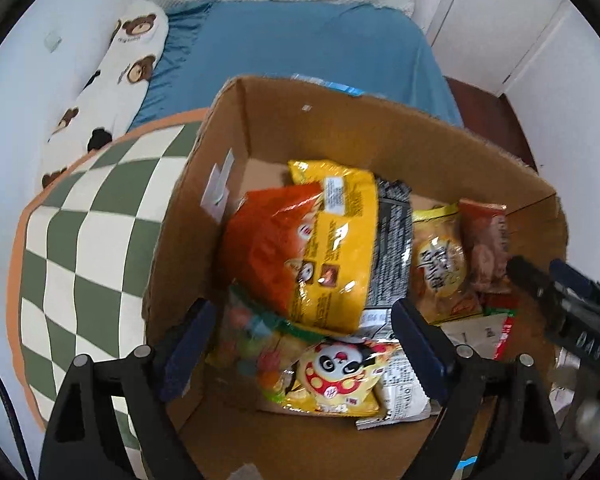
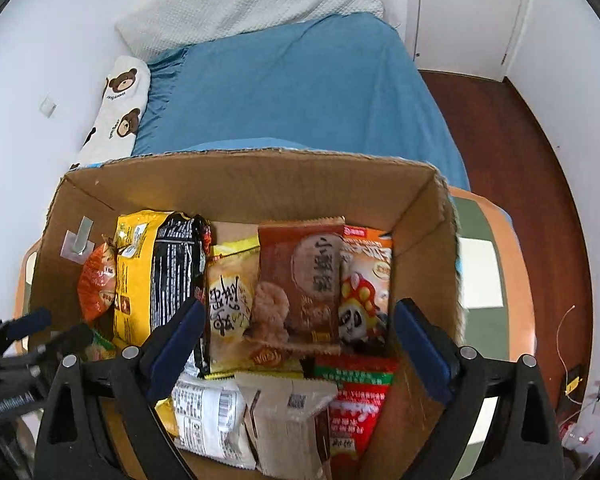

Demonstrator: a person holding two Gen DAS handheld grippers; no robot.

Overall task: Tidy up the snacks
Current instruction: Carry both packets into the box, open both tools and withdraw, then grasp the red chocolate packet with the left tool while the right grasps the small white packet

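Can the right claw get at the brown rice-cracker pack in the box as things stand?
Probably yes. The right claw hangs open right above the brown rice-cracker pack, which stands exposed in the open-topped box; neighbouring packs crowd its sides.

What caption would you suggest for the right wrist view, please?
Open right gripper poised over a cardboard box packed with snack packets.

Snack packets (image 2: 292, 288) inside the cardboard box (image 2: 260, 184), on a checkered cushion (image 1: 84, 240), bed (image 2: 300, 92) behind.
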